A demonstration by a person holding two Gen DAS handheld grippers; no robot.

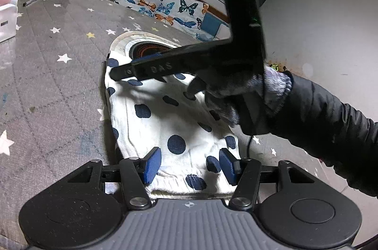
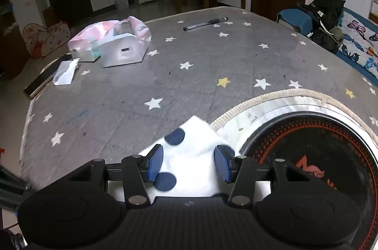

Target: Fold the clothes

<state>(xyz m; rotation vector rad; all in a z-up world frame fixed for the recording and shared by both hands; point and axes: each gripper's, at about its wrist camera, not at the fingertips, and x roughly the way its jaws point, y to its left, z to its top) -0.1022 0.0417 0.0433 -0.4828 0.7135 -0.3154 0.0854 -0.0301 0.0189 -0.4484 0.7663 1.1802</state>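
We are working a white knitted garment with navy polka dots [image 1: 165, 122], which is lying partly folded on the grey star-printed quilted tabletop [image 1: 59, 75] beside a round black inset plate [image 2: 314, 155]. Our left gripper [image 1: 190, 166] is hovering with jaws parted over the ribbed hem, gripping nothing, while our right gripper [image 2: 187, 166] is standing half-open over the far corner. We judge a fold is being set up; next, both need to close on cloth.

garment [image 1: 165, 122]: ribbed knit cloth | table cover [image 2: 189, 84]: quilted matt fabric
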